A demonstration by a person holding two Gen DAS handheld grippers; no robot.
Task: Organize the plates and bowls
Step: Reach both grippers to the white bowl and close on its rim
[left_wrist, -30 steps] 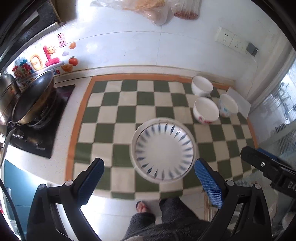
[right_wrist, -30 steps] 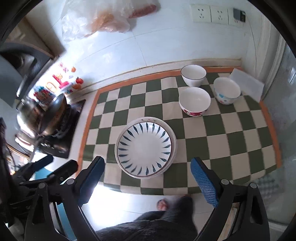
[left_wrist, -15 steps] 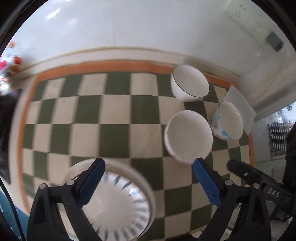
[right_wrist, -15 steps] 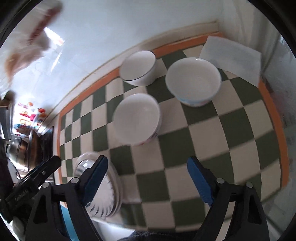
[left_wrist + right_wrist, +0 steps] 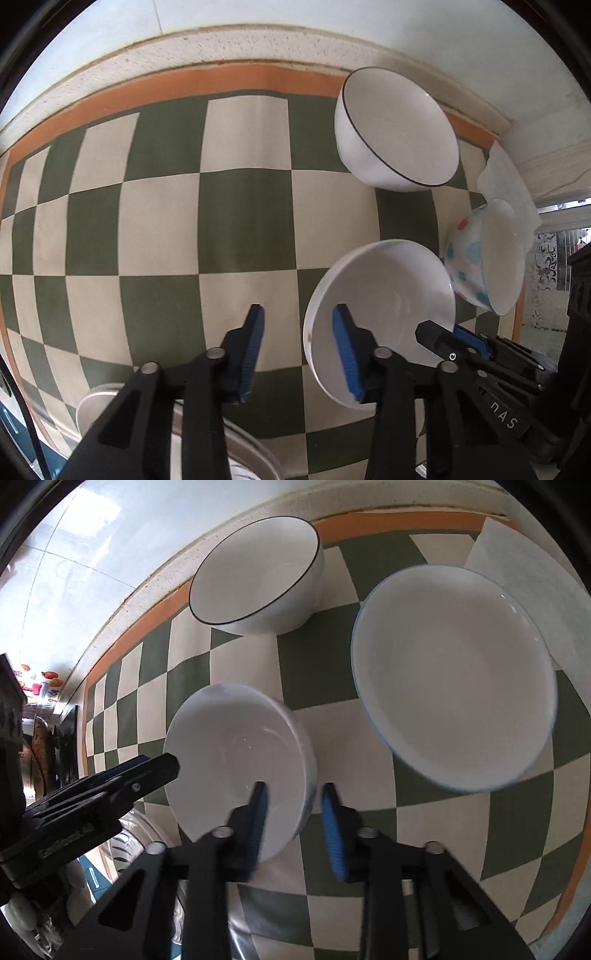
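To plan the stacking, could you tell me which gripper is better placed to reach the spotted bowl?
Probably right: the right gripper, jaws closing astride the near bowl's rim, sits on the spotted bowl's side.

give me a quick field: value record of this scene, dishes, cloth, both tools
surface: green and cream checked cloth with orange border
near bowl: plain white bowl, both tools at its rim
left tool: closing, rim between the pads
right tool: closing, rim between the pads
other bowls: black-rimmed bowl; blue-rimmed spotted bowl
plate: patterned plate, mostly hidden at bottom edge
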